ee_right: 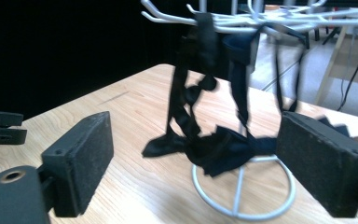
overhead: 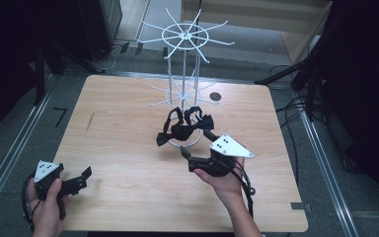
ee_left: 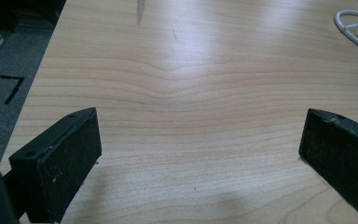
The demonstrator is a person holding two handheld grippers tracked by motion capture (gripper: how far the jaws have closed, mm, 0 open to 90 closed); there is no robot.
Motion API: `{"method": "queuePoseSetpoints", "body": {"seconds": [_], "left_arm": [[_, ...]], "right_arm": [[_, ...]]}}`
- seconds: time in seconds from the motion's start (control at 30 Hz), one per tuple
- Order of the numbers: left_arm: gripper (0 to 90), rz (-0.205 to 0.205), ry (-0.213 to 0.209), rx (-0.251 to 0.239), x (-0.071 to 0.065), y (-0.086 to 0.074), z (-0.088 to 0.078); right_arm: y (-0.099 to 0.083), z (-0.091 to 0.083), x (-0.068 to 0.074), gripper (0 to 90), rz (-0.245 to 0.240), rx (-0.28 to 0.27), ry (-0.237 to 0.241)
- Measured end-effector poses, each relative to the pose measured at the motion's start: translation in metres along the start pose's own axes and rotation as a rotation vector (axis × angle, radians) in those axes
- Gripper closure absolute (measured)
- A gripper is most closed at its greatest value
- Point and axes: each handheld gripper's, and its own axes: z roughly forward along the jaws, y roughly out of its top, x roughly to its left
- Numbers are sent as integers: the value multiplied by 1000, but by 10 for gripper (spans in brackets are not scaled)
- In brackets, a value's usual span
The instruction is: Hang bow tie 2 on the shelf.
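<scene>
A white wire rack (overhead: 184, 37) with two tiers of spoke arms stands at the table's far middle. Black bow ties (overhead: 182, 129) hang by their straps from its lower arms and droop onto its ring base. My right gripper (overhead: 196, 142) is just in front of them, open, with nothing between its pads. The right gripper view shows the bow ties (ee_right: 214, 149) a short way beyond the spread jaws (ee_right: 196, 163), over the rack's base ring (ee_right: 242, 212). My left gripper (overhead: 81, 180) rests low at the table's near left corner, open (ee_left: 200, 158) over bare wood.
The wooden table (overhead: 128, 148) has a small dark round spot (overhead: 215, 96) beside the rack. A black tape mark (overhead: 59, 116) lies on the floor at the left. Cables (overhead: 291, 106) and dark frame legs stand off the right edge.
</scene>
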Motion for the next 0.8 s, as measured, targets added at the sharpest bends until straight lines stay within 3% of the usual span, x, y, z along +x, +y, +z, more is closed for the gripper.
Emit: {"method": "queuePoseSetpoints", "body": {"seconds": [0.43,0.8], "left_arm": [[0,13,9,-6,-2,0,0],[0,21,21,-3,-3,0,0]], "right_arm": [[-23,-29,-25,36,63,10,-26],[-46,-58,-52,8,125,30,-92]]}}
